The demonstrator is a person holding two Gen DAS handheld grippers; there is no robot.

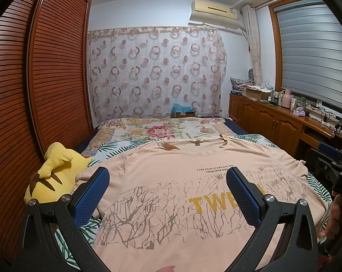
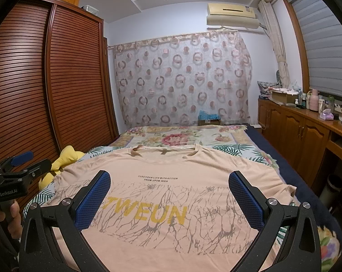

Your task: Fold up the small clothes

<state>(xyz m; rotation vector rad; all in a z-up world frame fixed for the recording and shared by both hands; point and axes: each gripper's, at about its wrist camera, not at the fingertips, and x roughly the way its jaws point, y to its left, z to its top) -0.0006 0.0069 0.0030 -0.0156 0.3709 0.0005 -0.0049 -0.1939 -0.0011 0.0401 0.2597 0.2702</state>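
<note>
A pale pink T-shirt [image 1: 171,165] [image 2: 171,165] with yellow "TWEUN" lettering and a grey branch print lies flat, front up, on the bed, collar at the far end. My left gripper [image 1: 167,174] hovers open above its left half, blue pads wide apart, nothing between them. My right gripper [image 2: 169,176] hovers open over the shirt's middle, also empty. The right gripper's body [image 1: 329,165] shows at the right edge of the left wrist view, and the left gripper's body [image 2: 16,165] at the left edge of the right wrist view, each held by a hand.
A yellow plush toy [image 1: 53,176] [image 2: 59,161] lies at the shirt's left on the leaf-print bedspread [image 1: 116,147]. A floral blanket [image 1: 161,129] covers the bed's far end. Louvred wardrobe doors [image 1: 35,90] stand left, a wooden cabinet [image 1: 272,117] with clutter right.
</note>
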